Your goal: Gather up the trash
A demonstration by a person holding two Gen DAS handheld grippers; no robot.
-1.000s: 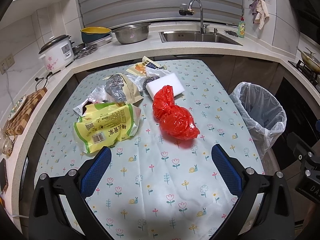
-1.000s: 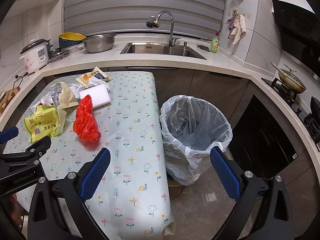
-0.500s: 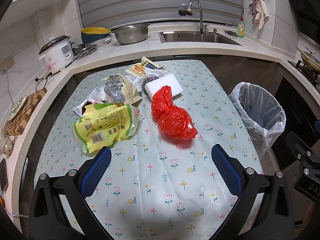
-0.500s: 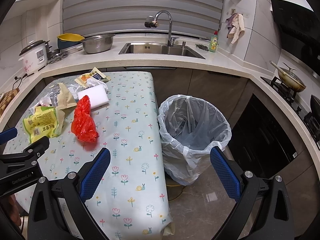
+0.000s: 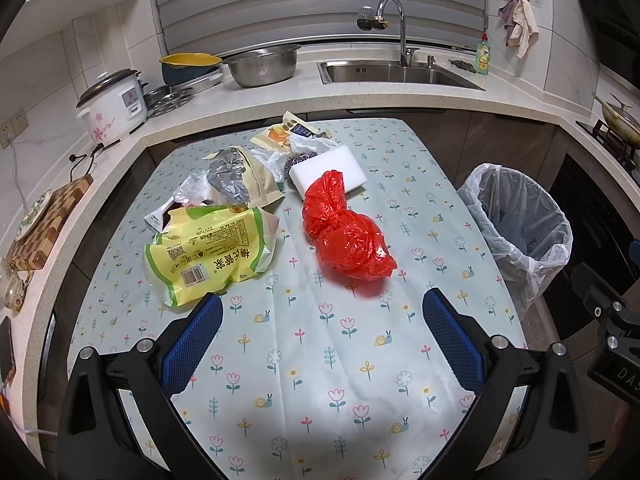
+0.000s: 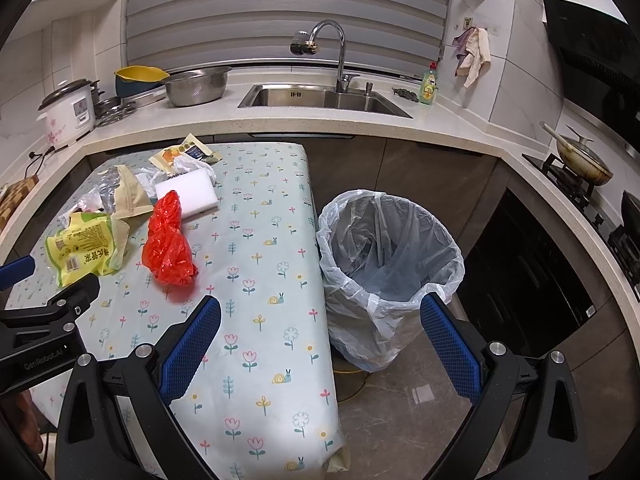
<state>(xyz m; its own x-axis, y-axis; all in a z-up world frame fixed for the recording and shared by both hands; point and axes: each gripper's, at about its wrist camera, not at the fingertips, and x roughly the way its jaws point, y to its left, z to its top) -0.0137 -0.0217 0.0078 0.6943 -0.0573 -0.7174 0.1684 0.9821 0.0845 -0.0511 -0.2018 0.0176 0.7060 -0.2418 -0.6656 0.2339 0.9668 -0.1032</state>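
both sets of jaws stand wide and hold nothing. your left gripper [image 5: 322,340] hangs over the near end of the desk [image 5: 320,400]; your right gripper [image 6: 320,340] sits off the desk's right edge, above the bin [image 6: 390,264].

the trash is all on the far half of the desk. the red bag [image 5: 346,228] is nearest, knotted and crinkly: i'd judge it light, soft and a bit slick, so take the twisted neck near the knot, not the puffy belly. the yellow wrapper [image 5: 212,250] lies just left of it, thin film, probably near weightless; pinch a crumpled edge. behind them are the foil pouch [image 5: 236,178], the white sponge block [image 5: 330,168] touching the red bag's far end, and a small orange packet [image 5: 282,136]. the sponge looks squashy, so grip it across its short side.

left view shows the pile head-on, and only the bin's left side. right view shows the bin's open mouth, lined and seemingly empty, standing on the floor just beside the desk.
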